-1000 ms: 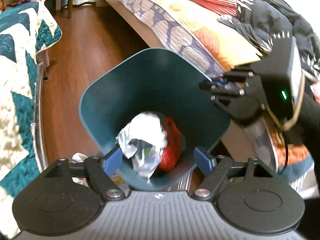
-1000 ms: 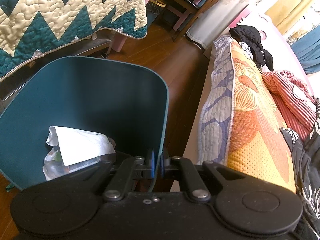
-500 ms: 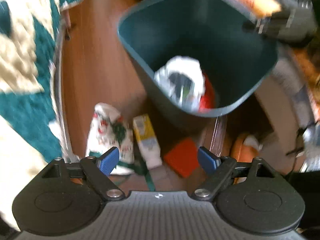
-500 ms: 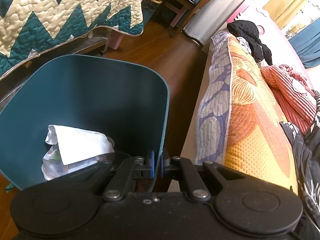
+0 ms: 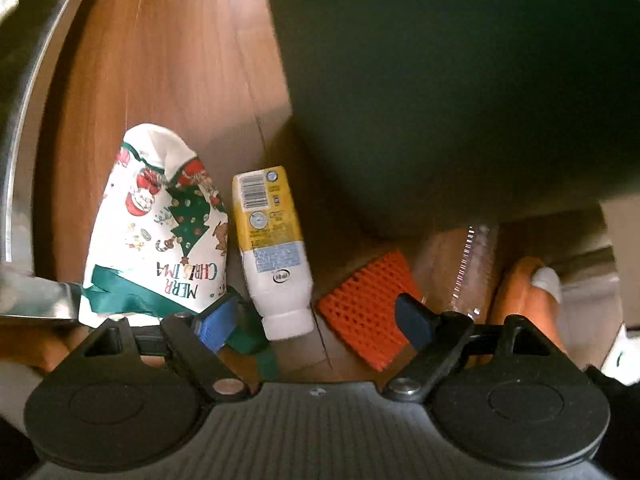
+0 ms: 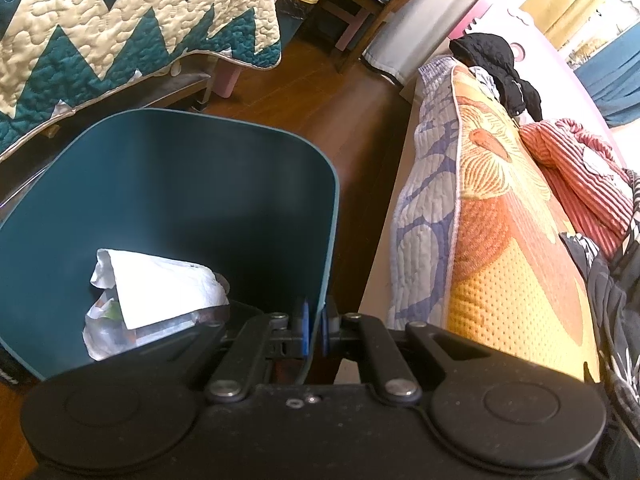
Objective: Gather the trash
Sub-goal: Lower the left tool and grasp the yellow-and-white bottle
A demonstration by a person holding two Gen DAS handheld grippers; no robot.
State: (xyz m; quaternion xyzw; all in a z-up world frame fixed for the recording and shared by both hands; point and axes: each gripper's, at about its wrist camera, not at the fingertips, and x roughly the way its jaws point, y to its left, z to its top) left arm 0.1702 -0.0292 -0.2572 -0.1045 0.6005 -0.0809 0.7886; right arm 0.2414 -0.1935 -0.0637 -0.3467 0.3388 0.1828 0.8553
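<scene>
**Bin pinched at the rim, litter on the floor below**

In our teal bin (image 6: pixel 168 200) lie crumpled white paper (image 6: pixel 160 284) and a clear plastic wrapper (image 6: pixel 116 332). Our right tongs (image 6: pixel 314 326) are pressed together on the bin's wall at its rim. Our left tongs (image 5: pixel 316 318) are spread wide above the wooden floor (image 5: pixel 168 64) — the white-and-yellow bottle (image 5: pixel 272 248) lies just ahead, between the fingers, cap toward us. A Christmas gift bag (image 5: pixel 156 224) touches the bottle's left side; an orange mesh piece (image 5: pixel 370 304) lies just to its right, beside the bin's dark outer wall.
</scene>
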